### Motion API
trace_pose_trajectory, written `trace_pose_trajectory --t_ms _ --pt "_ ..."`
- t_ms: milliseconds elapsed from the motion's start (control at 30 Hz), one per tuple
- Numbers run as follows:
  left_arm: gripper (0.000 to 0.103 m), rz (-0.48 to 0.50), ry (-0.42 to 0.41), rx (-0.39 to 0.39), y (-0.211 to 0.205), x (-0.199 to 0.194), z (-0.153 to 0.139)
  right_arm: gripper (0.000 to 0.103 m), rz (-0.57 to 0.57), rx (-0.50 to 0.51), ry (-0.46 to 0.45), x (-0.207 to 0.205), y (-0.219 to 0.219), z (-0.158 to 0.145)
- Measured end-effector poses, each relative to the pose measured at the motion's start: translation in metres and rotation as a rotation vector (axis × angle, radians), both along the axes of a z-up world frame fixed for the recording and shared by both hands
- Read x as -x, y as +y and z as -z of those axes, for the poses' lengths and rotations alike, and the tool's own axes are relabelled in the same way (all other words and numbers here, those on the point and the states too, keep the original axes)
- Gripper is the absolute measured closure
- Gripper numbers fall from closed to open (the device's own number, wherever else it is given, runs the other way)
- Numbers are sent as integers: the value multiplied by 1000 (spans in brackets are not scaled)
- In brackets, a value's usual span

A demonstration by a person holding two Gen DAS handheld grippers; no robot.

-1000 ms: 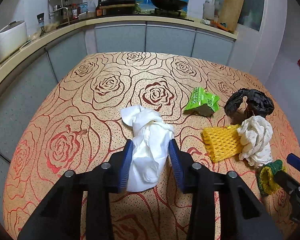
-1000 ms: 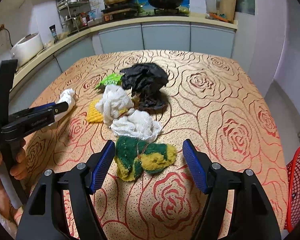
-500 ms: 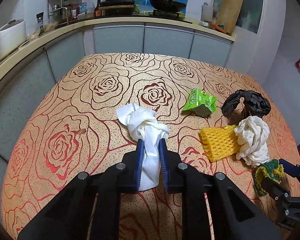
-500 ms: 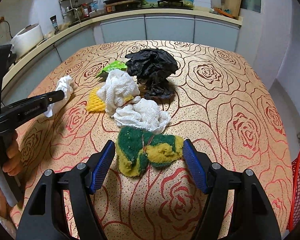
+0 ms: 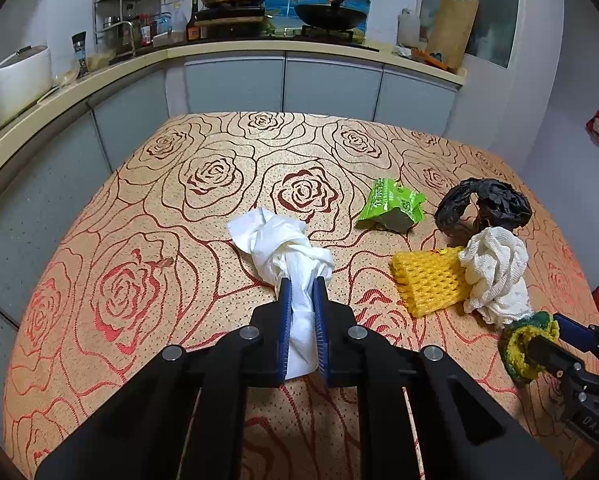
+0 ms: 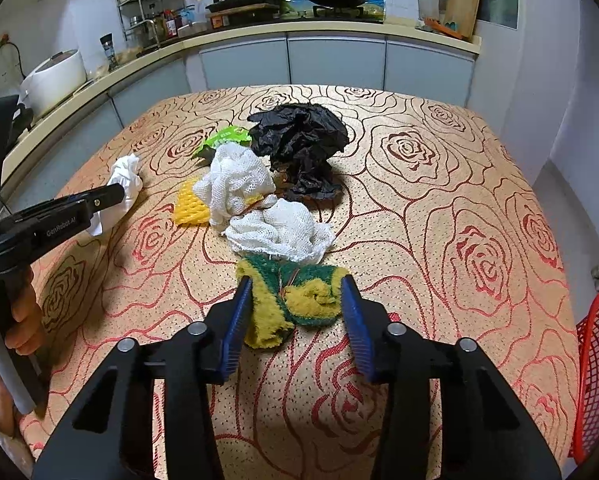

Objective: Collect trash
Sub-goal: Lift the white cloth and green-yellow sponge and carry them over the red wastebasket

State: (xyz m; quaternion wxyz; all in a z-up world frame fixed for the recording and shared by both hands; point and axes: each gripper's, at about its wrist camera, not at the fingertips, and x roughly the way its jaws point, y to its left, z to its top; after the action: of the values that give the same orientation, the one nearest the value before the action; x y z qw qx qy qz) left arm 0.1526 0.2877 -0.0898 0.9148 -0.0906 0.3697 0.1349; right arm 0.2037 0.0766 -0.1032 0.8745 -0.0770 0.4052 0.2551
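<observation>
Your left fingers (image 5: 302,292) clench the soft white tissue (image 5: 283,246); your right fingers (image 6: 297,290), just closing, flank the spongy scrubber (image 6: 295,300) without squeezing it yet; grip mid-body

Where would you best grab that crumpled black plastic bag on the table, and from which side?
Probably at the raised, bunched top of the black bag, coming down from above. It stands as a tall crumpled heap, so the jaws can pinch its folds. Low at the front it is crowded by the white mesh cloth, which lies against it, so a side approach would likely snag that too.
</observation>
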Motion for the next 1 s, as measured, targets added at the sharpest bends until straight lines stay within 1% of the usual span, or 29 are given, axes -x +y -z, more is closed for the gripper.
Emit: trace_pose_trajectory --t_ms 200,367,633,1000 --pt "93 -9 -37 -14 -2 8 -10 63 15 -13 -42 7 -10 -14" --pt "93 -22 -76 -33 -5 17 -23 63 45 -29 -109 10 -23 -37" --pt "93 -20 -157 -61 -18 27 -51 63 71 -80 -204 12 -36 -74" --pt "93 -6 -254 -95 -34 37 -90 63 94 -133 -278 21 -52 -106"
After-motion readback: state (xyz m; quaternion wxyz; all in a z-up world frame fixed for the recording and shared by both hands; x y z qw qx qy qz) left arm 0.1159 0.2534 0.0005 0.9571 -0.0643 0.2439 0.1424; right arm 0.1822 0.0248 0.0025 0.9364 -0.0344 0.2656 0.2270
